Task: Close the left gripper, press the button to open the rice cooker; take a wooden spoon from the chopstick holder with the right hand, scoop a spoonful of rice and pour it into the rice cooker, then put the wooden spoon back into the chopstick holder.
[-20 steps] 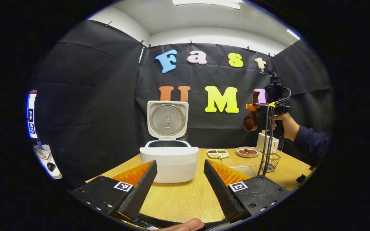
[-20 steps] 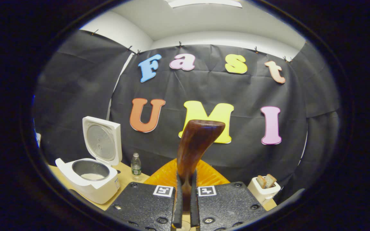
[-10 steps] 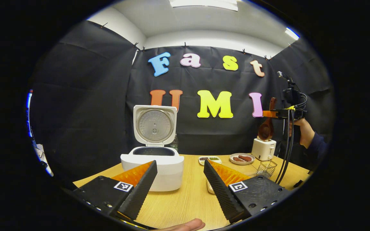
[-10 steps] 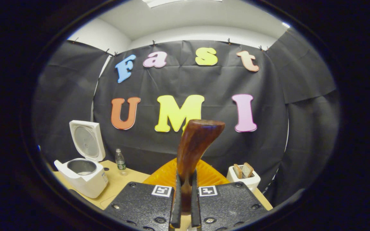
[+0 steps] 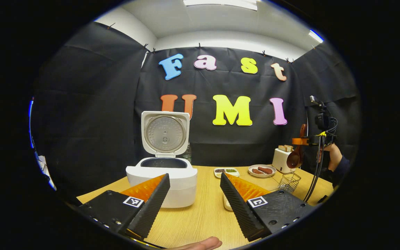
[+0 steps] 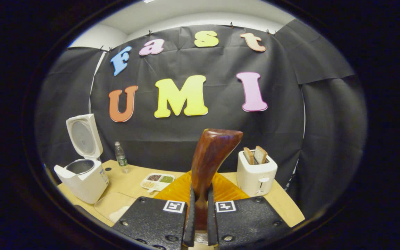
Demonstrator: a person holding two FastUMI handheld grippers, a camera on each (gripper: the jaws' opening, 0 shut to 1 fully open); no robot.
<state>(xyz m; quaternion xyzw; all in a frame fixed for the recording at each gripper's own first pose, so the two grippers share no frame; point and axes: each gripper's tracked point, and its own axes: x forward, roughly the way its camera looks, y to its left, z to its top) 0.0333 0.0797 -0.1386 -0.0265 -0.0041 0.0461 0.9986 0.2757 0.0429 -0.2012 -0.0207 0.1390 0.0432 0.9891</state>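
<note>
The white rice cooker stands on the wooden table with its lid up; the right gripper view has it at the far left. My left gripper is open, low over the table just in front of the cooker, holding nothing. My right gripper is shut on the handle of the dark wooden spoon. In the left gripper view that gripper hangs at the far right, the spoon bowl-down above the wire chopstick holder.
A white toaster with bread stands at the back right. Near it are a plate of sausages, a divided dish of grains and a water bottle. A clear tray holding rice lies mid-table.
My right gripper has carried the spoon to the right and lower, away from the cooker toward the toaster and the wire holder. The left gripper stays open and has shifted slightly.
</note>
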